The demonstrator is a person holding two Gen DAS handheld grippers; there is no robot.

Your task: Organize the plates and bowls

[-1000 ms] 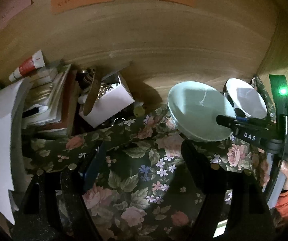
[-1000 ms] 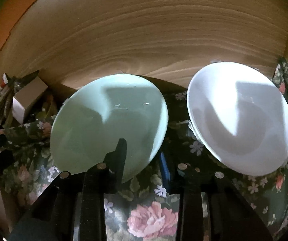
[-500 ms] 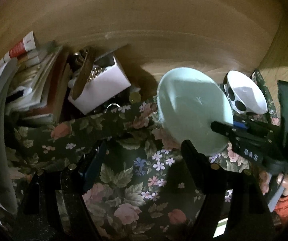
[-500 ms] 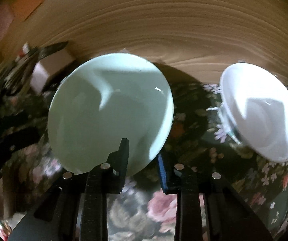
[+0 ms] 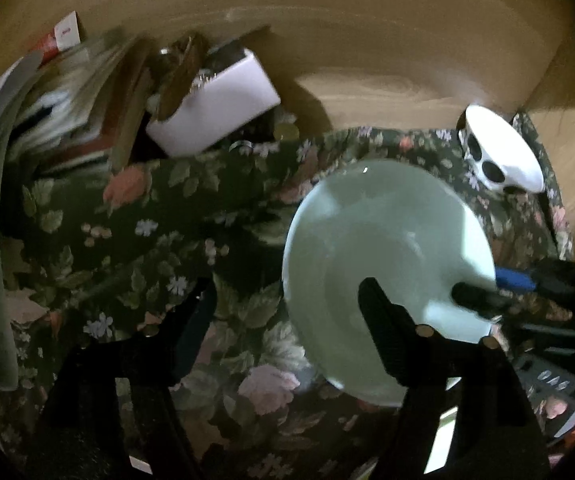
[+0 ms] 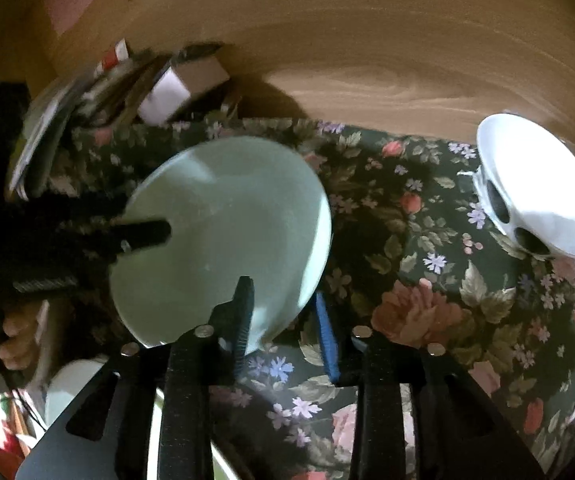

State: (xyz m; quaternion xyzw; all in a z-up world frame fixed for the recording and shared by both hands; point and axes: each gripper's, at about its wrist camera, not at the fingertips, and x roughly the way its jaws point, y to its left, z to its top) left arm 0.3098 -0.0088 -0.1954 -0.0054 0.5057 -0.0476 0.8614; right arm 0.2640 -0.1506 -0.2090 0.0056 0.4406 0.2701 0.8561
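Green bowl point(image 6: 227, 216) | centre-left over floral tabletop point(image 6: 427, 320), tilted, carried leftward | upper left: books point(image 5: 67, 112), white box point(image 5: 215, 112) crowd that end | left gripper point(image 5: 287, 292) jaws spread, closing astride rim | right gripper point(image 6: 283, 292) jaws opening, rim between: likely handover | far right: spotted white bowl point(image 6: 539, 192), now well apart
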